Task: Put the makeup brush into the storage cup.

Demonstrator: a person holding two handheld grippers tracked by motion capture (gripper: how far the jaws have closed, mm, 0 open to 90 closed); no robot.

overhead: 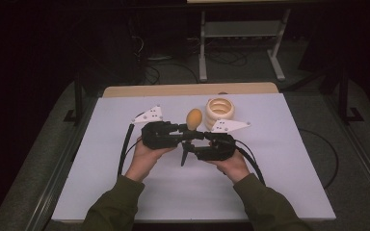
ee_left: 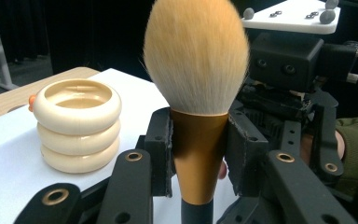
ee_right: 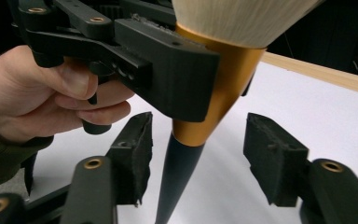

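Note:
A makeup brush with a tan bristle head (overhead: 194, 118), gold ferrule (ee_left: 198, 149) and dark tapered handle (ee_right: 179, 177) stands upright above the middle of the white table. My left gripper (overhead: 185, 131) is shut on the gold ferrule, its pads (ee_left: 161, 154) pressing both sides. In the right gripper view, my right gripper (ee_right: 198, 158) stands open around the dark handle just below the ferrule. There is a gap between the handle and each pad (ee_right: 135, 158). The two grippers meet nose to nose.
A cream holder made of three stacked rings (overhead: 220, 111) stands just behind and right of the grippers, and also appears in the left gripper view (ee_left: 77, 123). The white table top (overhead: 270, 159) has a wooden strip (overhead: 173, 90) along its far edge. Cables (overhead: 125, 144) trail from both grippers.

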